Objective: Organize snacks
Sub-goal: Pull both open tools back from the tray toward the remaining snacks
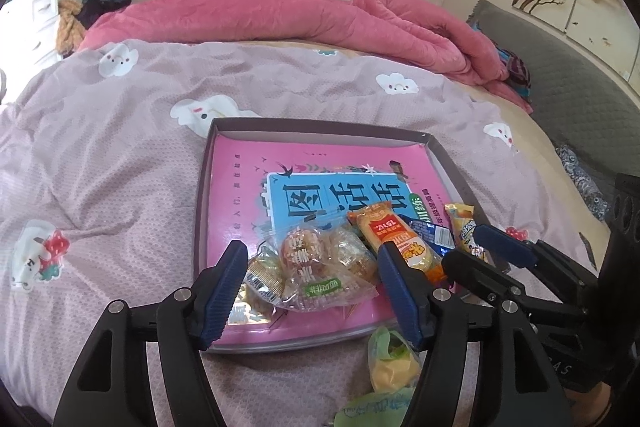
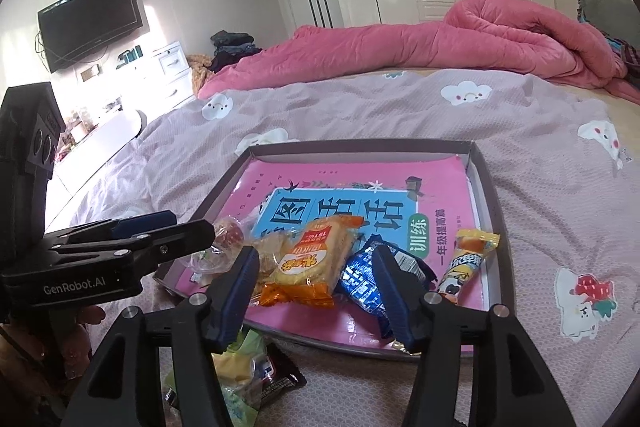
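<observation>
Snacks point(image 2: 308, 259) clustered at tray point(image 2: 490, 187) near edge (easiest drop spot); left gripper point(image 1: 312, 287) and right gripper point(image 2: 316, 287) wide, empty; green packet point(image 1: 394, 359) on bed awaits.

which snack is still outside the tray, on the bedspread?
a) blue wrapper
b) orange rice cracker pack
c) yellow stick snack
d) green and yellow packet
d: the green and yellow packet lies on the bedspread in front of the tray's near edge, while the other three lie inside the tray.
</observation>
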`<state>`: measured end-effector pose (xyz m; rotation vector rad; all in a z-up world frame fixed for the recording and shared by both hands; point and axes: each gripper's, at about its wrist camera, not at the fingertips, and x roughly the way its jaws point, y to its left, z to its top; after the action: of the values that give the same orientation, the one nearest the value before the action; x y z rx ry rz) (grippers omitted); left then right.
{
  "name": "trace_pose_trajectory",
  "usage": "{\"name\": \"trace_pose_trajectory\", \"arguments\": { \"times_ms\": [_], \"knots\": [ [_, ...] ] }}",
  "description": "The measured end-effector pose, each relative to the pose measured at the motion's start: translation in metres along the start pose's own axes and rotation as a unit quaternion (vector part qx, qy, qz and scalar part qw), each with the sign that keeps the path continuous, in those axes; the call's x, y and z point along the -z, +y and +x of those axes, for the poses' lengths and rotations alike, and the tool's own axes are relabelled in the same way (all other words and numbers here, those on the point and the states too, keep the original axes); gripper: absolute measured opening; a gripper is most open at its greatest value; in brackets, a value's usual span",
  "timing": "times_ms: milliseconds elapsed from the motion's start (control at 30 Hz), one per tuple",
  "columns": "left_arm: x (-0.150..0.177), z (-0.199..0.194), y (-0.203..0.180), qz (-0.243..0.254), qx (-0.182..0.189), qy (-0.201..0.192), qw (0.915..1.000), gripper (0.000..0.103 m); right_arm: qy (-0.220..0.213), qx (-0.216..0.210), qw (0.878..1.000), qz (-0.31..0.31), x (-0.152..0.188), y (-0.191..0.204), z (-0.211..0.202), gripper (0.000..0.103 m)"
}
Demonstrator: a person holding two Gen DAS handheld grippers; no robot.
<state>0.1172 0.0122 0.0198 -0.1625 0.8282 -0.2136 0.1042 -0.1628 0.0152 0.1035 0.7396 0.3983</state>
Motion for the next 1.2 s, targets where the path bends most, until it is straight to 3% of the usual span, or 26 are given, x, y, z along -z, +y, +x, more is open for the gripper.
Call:
{"name": "trace_pose_trajectory", "arguments": {
  "times_ms": [400, 467, 1200],
  "knots": [
    [0.002, -0.016, -0.002, 0.0, -0.003, -0.005, 1.0, 0.07, -0.024, 0.005, 1.0, 0.0, -0.001, 0.001, -0.019, 0.068],
    [0.002, -0.019, -0.001, -0.001, -0.004, -0.006, 1.0, 0.079, -0.028, 0.006, 1.0, 0.0, -0.001, 0.002, -0.022, 0.069],
    [0.018, -0.043, 0.006, 0.005, -0.009, 0.008, 0.9999, 0.079, -0.041, 0.011, 0.999, 0.013, 0.007, 0.003, -0.053, 0.072]
  ]
}}
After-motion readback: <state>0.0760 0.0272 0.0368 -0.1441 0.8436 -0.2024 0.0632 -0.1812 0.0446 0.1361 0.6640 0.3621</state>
